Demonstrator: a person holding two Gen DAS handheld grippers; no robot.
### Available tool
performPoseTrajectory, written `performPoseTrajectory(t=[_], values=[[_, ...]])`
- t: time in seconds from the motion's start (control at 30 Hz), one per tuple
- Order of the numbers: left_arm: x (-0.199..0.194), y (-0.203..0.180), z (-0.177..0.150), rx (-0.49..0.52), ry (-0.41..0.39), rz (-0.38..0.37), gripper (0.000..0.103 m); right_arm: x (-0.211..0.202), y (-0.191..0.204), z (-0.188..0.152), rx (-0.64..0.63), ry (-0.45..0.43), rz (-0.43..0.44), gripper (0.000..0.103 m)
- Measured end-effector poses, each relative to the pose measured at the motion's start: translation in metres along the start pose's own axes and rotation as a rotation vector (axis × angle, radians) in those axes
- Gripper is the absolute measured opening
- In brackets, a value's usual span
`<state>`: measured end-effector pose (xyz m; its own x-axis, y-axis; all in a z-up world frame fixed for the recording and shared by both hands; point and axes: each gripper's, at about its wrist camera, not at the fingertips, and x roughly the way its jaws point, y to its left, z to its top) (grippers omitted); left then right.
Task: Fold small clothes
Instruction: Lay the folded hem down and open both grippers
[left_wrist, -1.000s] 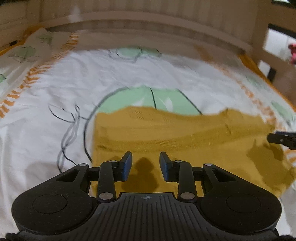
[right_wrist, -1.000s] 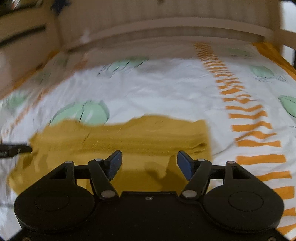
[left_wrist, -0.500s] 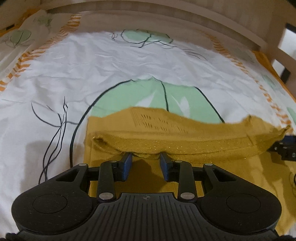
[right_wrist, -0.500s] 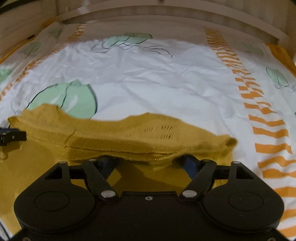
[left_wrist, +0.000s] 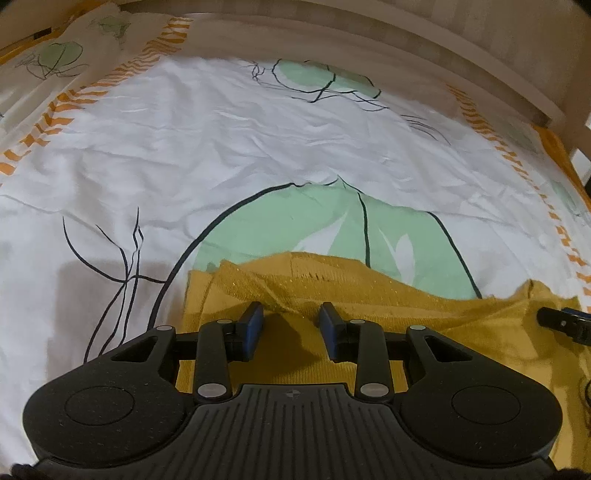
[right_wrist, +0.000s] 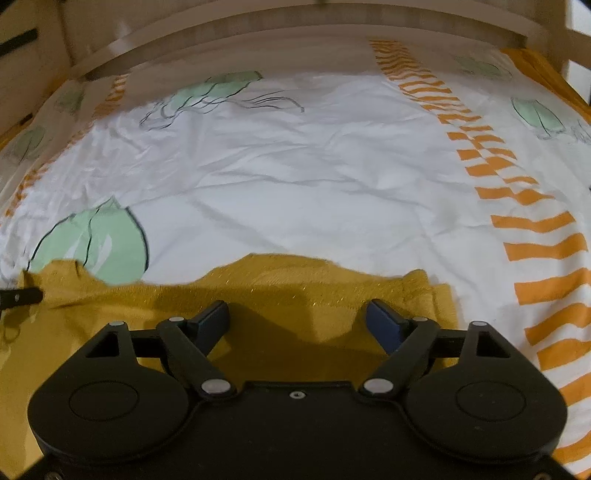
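A mustard knit garment (left_wrist: 388, 295) lies on the bed, its top layer folded forward into a raised, rumpled edge. My left gripper (left_wrist: 291, 321) hovers over its left part, blue pads a narrow gap apart. The raised fold reaches the fingertips, but nothing is pinched between the pads. Over the garment's (right_wrist: 295, 280) right part, my right gripper (right_wrist: 297, 317) has wide jaws that are opening, with only flat cloth under them. Each gripper's tip shows at the edge of the other view: the right gripper (left_wrist: 561, 323) and the left gripper (right_wrist: 22, 297).
The white bed sheet (left_wrist: 258, 147) has green leaf prints and orange striped bands (right_wrist: 532, 221). A pale wooden bed frame (left_wrist: 406, 40) curves along the far side, with slats at the right. The sheet beyond the garment is wrinkled.
Both grippers moved forward over the garment, which went from flat to folded with a raised edge. That edge covered the right fingertips half a second ago; the right jaws have since widened and are bare.
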<state>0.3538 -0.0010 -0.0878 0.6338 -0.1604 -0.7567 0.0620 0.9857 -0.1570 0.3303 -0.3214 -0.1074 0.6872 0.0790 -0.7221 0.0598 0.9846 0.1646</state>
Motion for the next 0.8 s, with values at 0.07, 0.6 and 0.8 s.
performPoseTrajectory(t=[0.07, 0.6, 0.8], values=[[-0.001, 0.003, 0.004, -0.029, -0.003, 0.006, 0.033, 0.002, -0.002, 0.004, 0.022, 0.006, -0.001, 0.084], [-0.05, -0.006, -0.011, 0.047, -0.025, 0.026, 0.033, -0.049, 0.013, -0.019, -0.097, -0.092, -0.002, 0.096], [-0.063, -0.02, -0.052, 0.105, 0.021, 0.02, 0.035, -0.061, 0.02, -0.06, -0.204, -0.03, -0.032, 0.101]])
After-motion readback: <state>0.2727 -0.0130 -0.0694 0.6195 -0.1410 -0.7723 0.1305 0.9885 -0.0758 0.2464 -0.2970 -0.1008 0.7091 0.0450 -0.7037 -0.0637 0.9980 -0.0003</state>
